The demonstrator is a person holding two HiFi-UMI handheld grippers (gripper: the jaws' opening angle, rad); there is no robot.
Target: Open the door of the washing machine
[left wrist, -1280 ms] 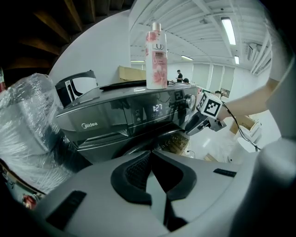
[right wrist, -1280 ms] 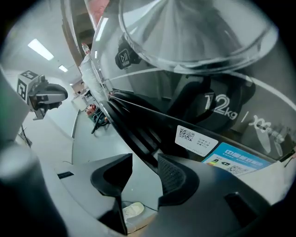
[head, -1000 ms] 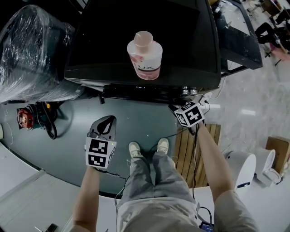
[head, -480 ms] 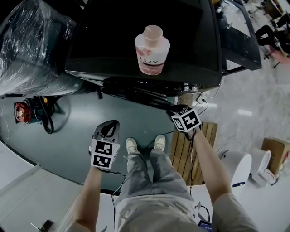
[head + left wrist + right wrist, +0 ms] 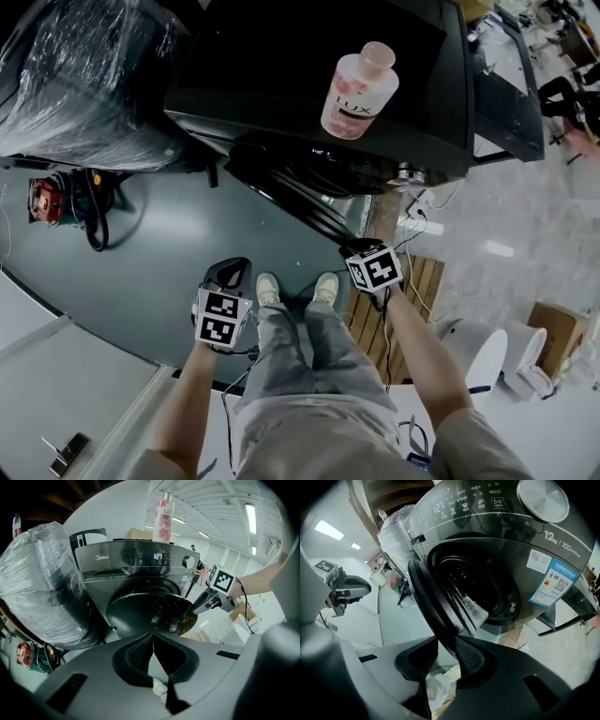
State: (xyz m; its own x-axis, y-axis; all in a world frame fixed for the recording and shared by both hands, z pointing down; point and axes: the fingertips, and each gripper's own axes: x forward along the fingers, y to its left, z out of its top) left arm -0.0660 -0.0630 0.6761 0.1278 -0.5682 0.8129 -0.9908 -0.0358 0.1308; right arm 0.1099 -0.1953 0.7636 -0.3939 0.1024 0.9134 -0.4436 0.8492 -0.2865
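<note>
Step in hand: swinging the door out. The dark front-load washing machine [image 5: 309, 84] sits at my 12 o'clock. Its round black glass-fronted door [image 5: 436, 597] stands partway open, hinged side at 10 o'clock and free edge toward 1 o'clock, w/ the drum opening [image 5: 483, 588] showing behind it.

My right gripper [image 5: 446, 641] has that free edge btwn its jaws, which have just been closing. The pads [image 5: 471, 656] look to press on the rim at their tips, so I read it as a pinch on the door. My left gripper [image 5: 153, 637] hangs at 9 o'clock by my left shoe [image 5: 267, 286], jaws together, nothing in them, no part in this.

Next move, I reckon: draw the rim in an arc round the hinged side, toward me, then over to 9 o'clock. No twisting, since a tip-only hold could slip off.
</note>
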